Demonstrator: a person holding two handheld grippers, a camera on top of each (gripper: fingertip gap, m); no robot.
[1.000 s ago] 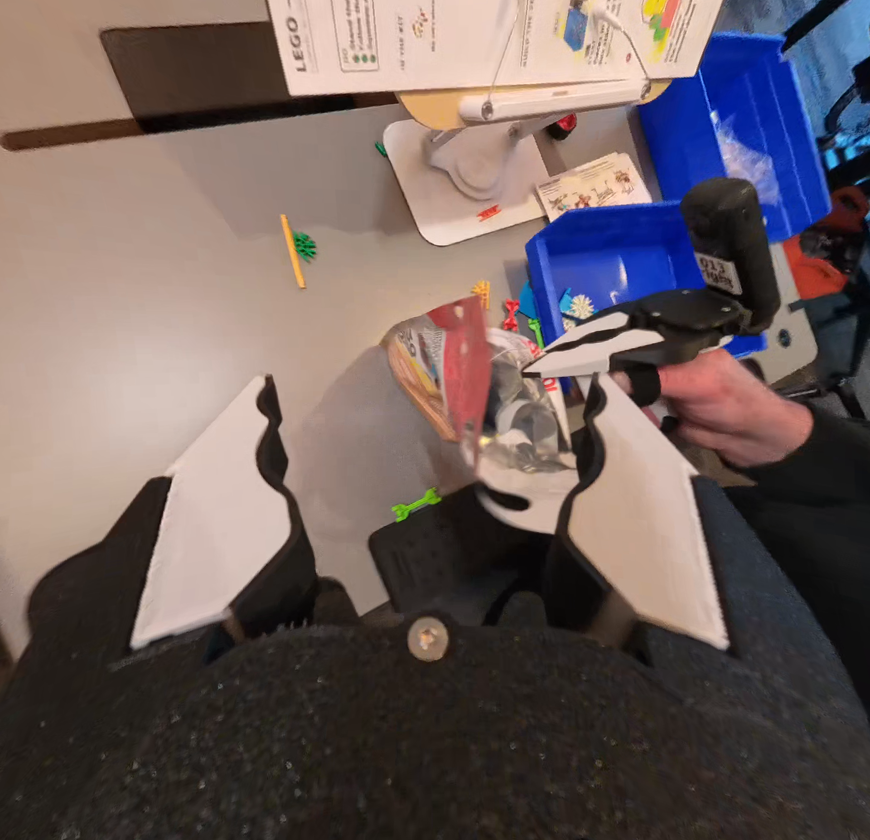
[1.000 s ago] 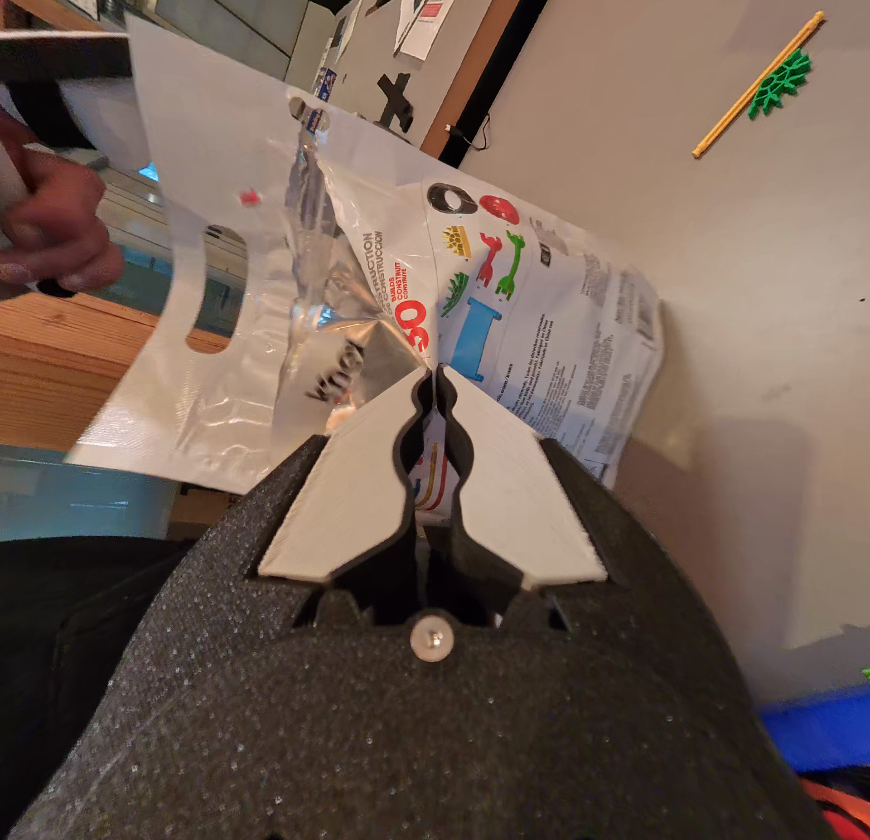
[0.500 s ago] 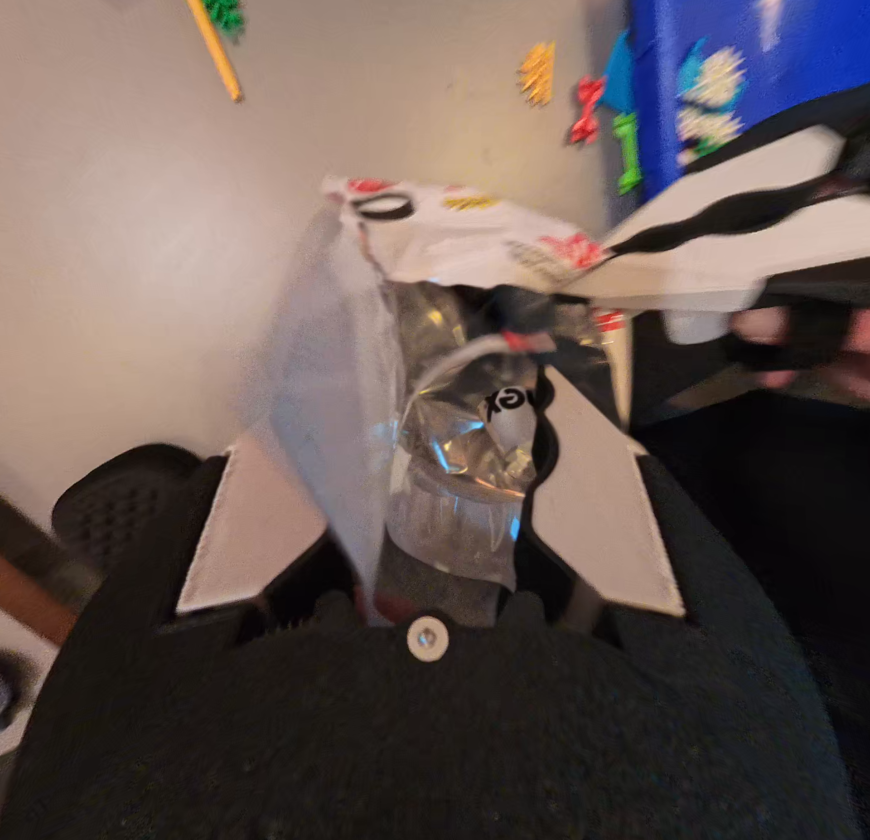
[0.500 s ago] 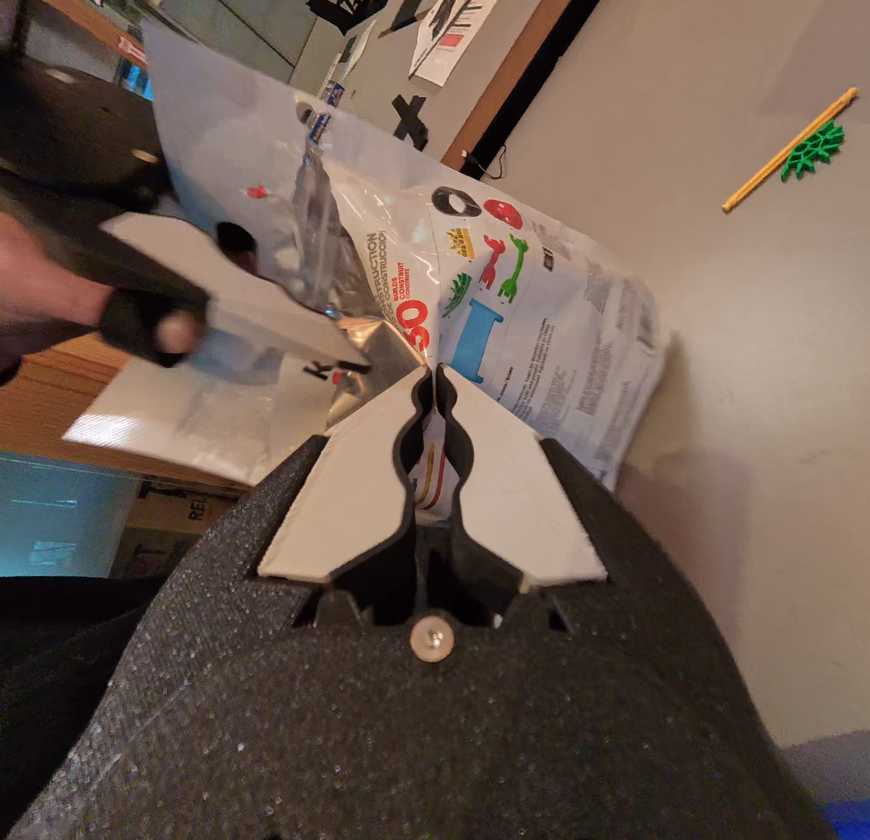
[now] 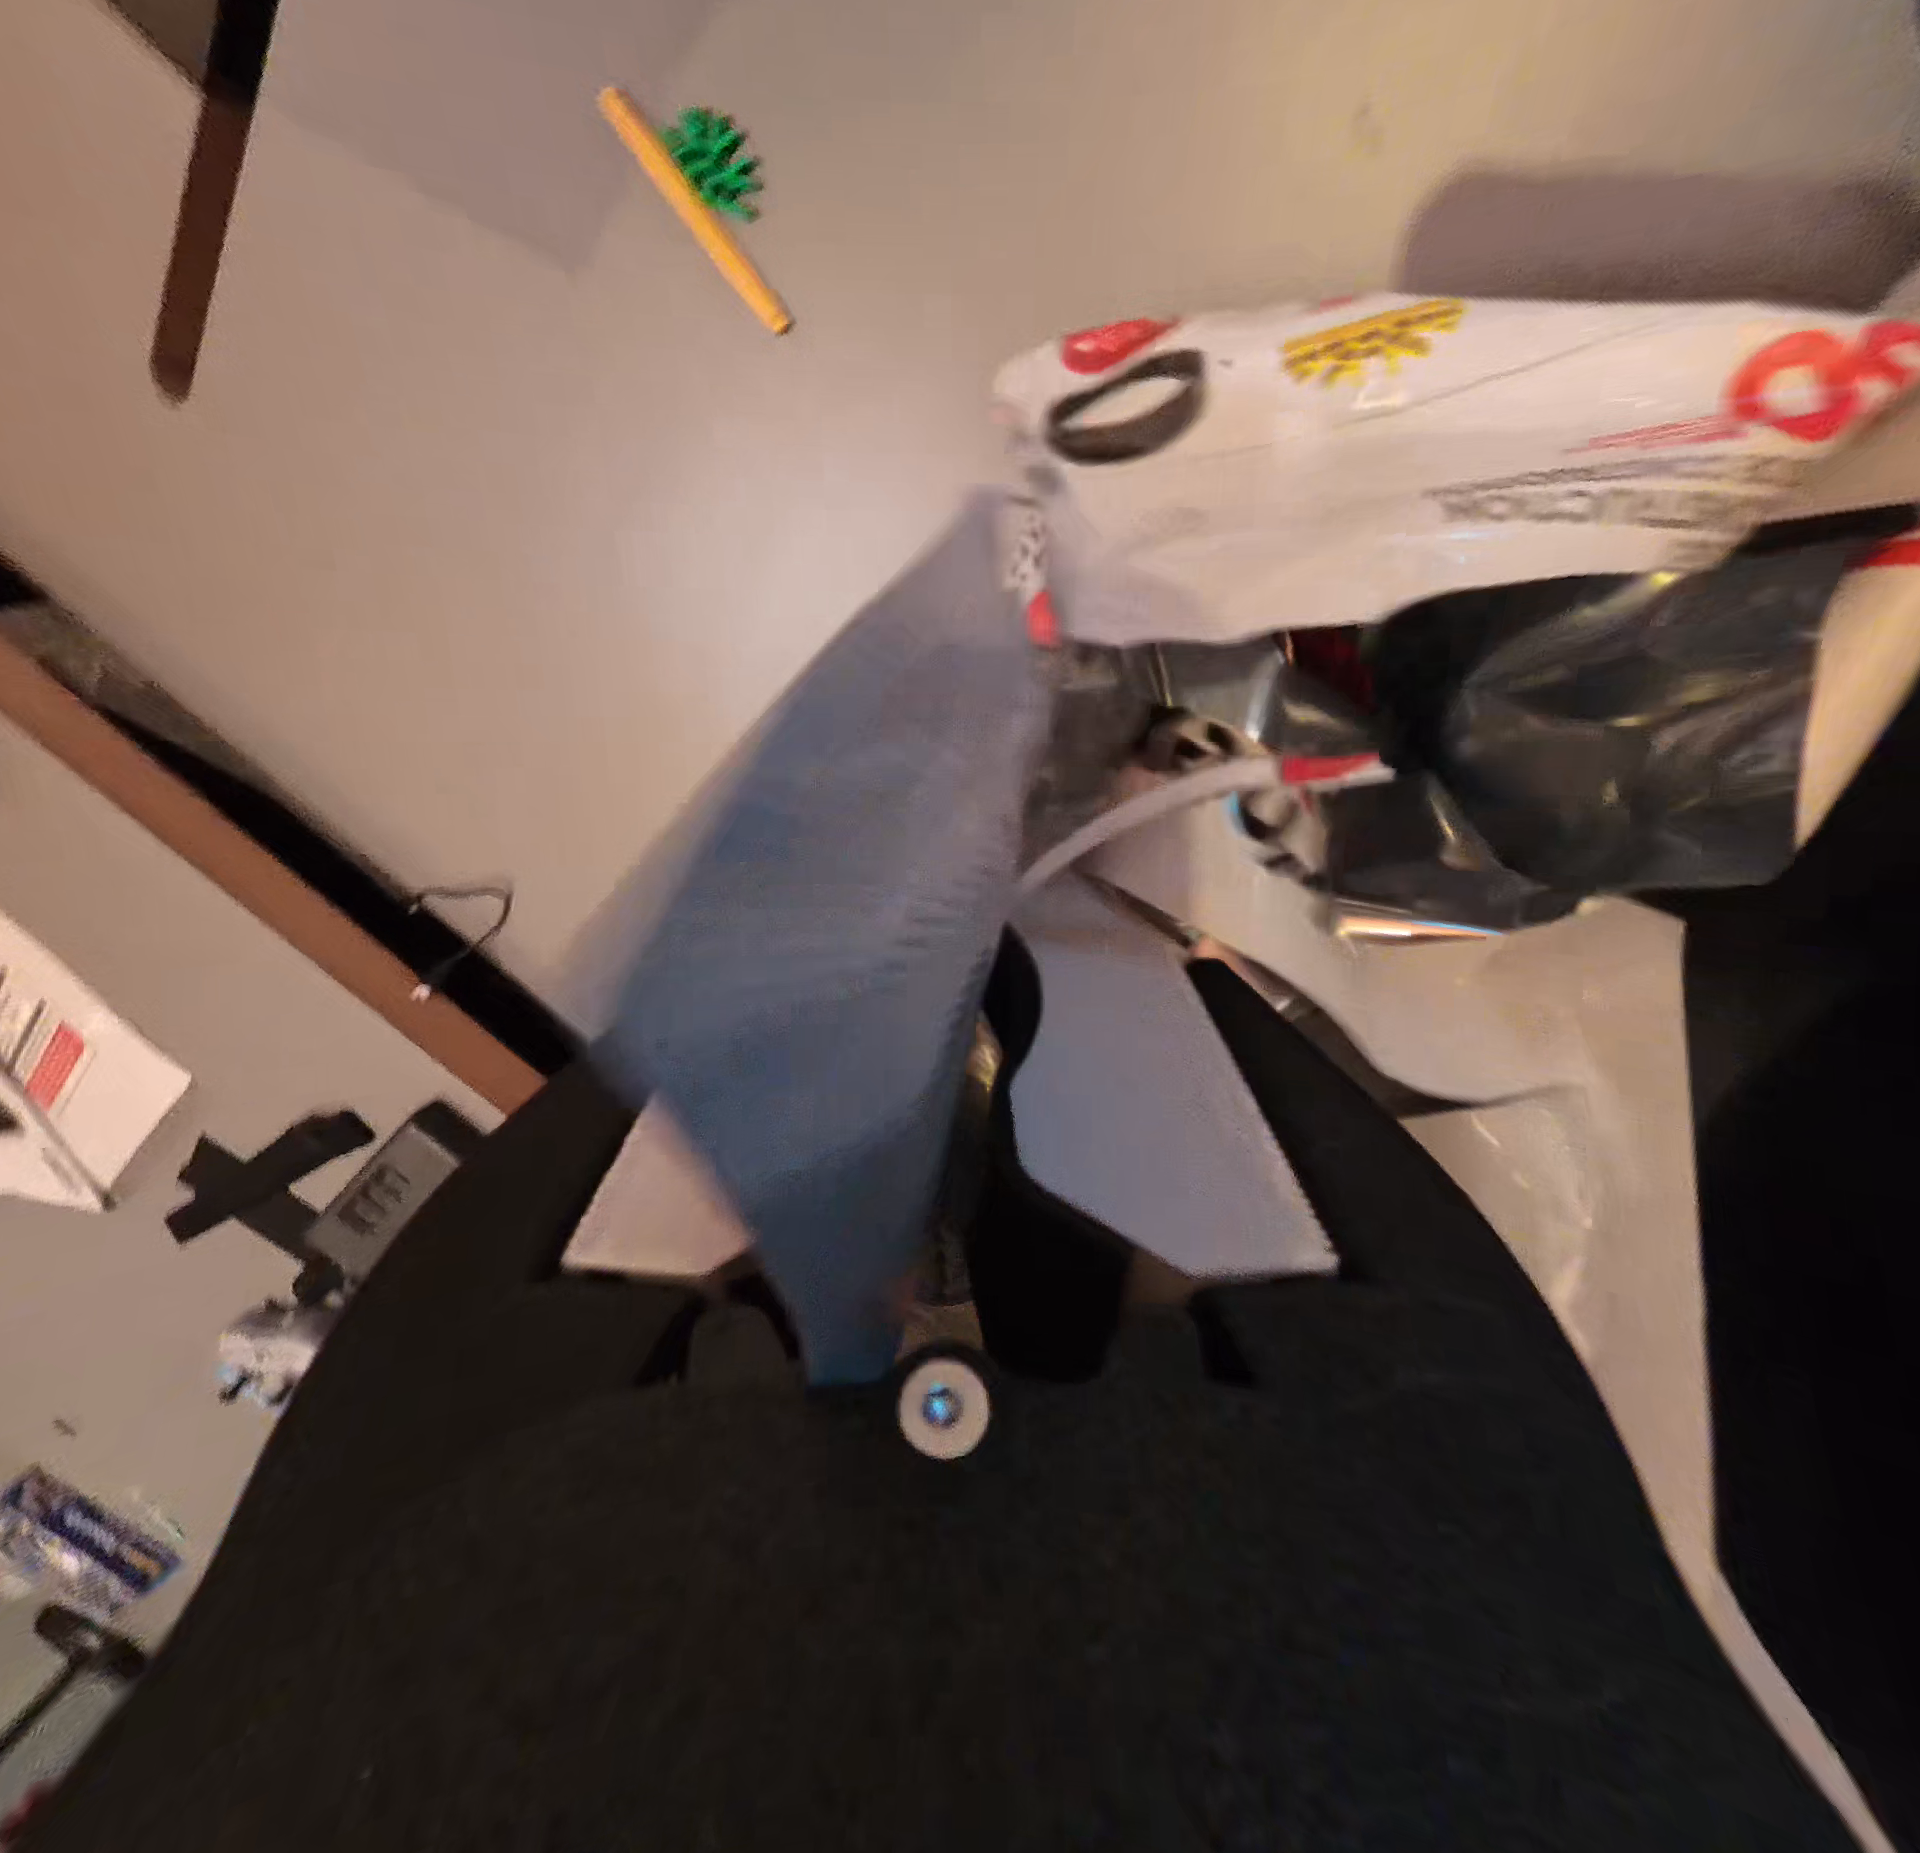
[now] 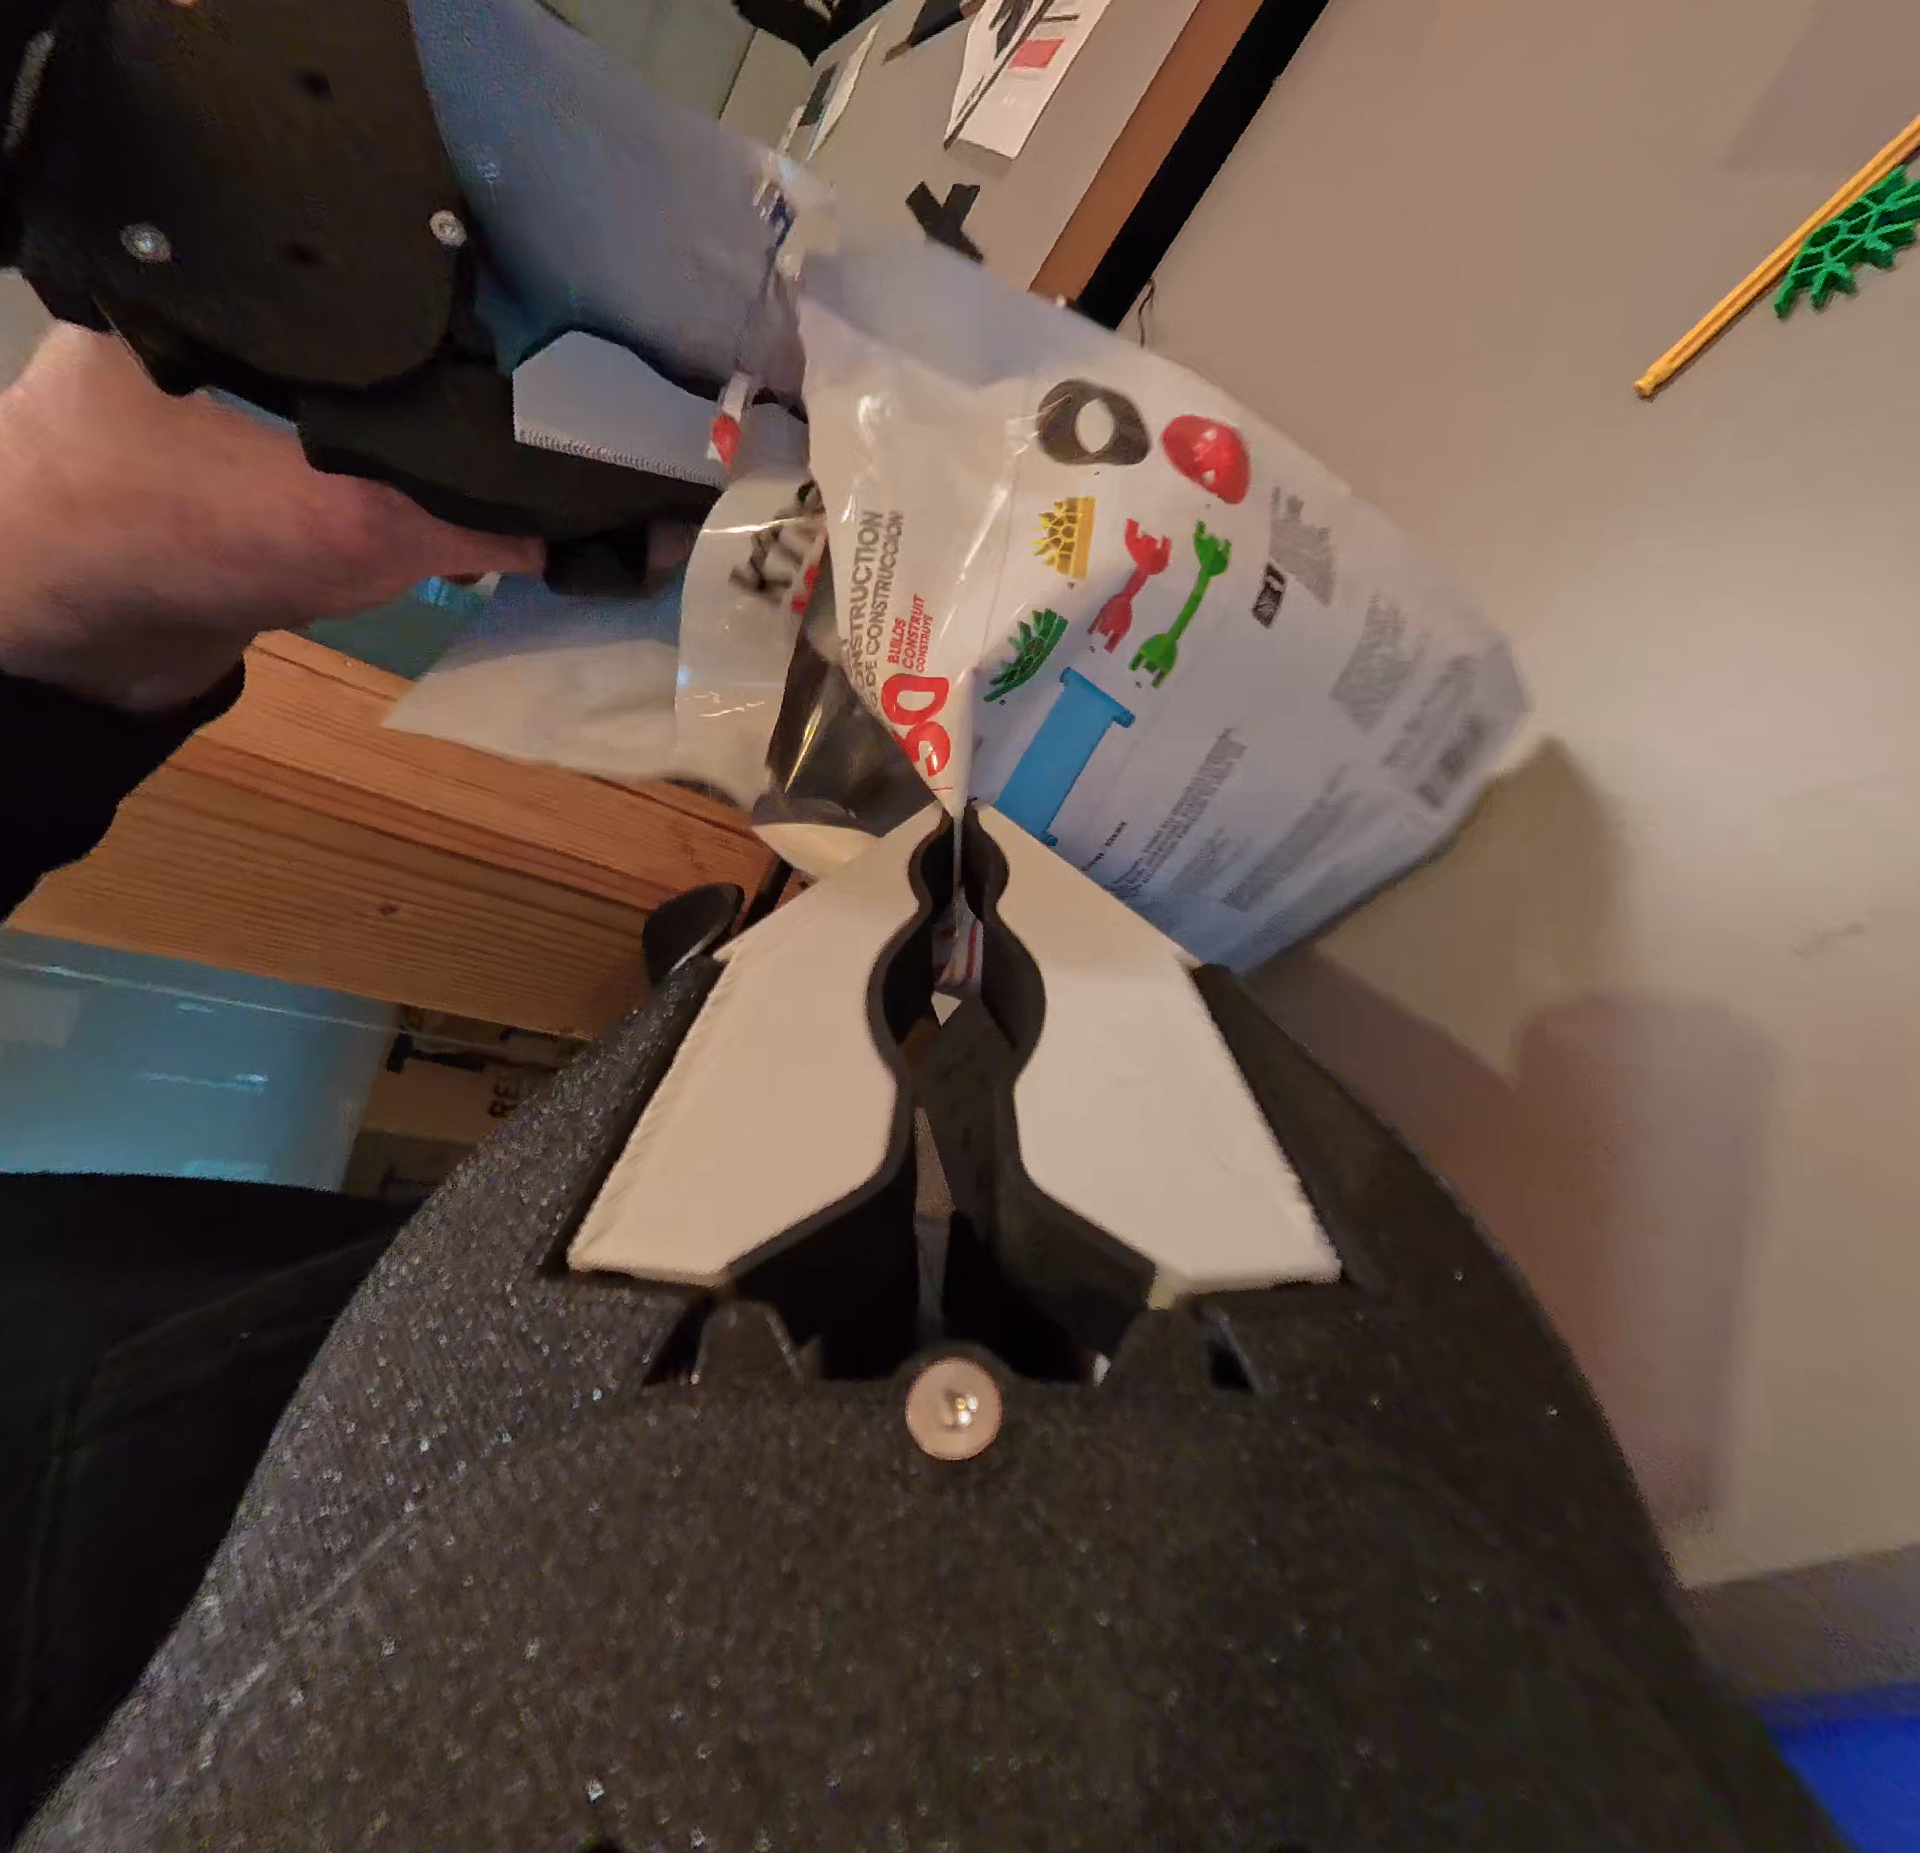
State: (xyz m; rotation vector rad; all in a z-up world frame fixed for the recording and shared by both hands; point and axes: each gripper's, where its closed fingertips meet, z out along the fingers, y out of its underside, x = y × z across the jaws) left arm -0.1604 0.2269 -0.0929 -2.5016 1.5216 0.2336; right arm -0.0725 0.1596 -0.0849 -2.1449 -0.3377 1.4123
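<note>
Plastic bag (image 6: 1195, 660), glossy and crinkled, white with small coloured part pictures printed on it and a clear, silvery-dark inside, hung above the matte grey table (image 6: 1558, 297) between your two grippers. Your right gripper (image 6: 956, 827) had its two white, wavy-edged fingers pinched together on one thin lip of the bag, the film running down the narrow slit between them. Your left gripper (image 5: 997, 962) had the opposite lip lying across one finger, and its two fingers stood close together around that film; the blur hid whether they actually pressed it, so I cannot tell if it gripped. In the right wrist view your hand (image 6: 208, 536) wrapped the black handle of that left gripper, whose flat white fingers (image 6: 623, 421) met the bag's upper edge. The bag's mouth gaped between the two lips, showing dark shiny folds and one pale curved strip within. On the table, well apart from the bag, lay one thin yellow rod (image 5: 696, 208) with one spiky green fan-shaped piece (image 5: 717, 162) touching it. Both gripper bodies were rough, speckled black foam
</note>
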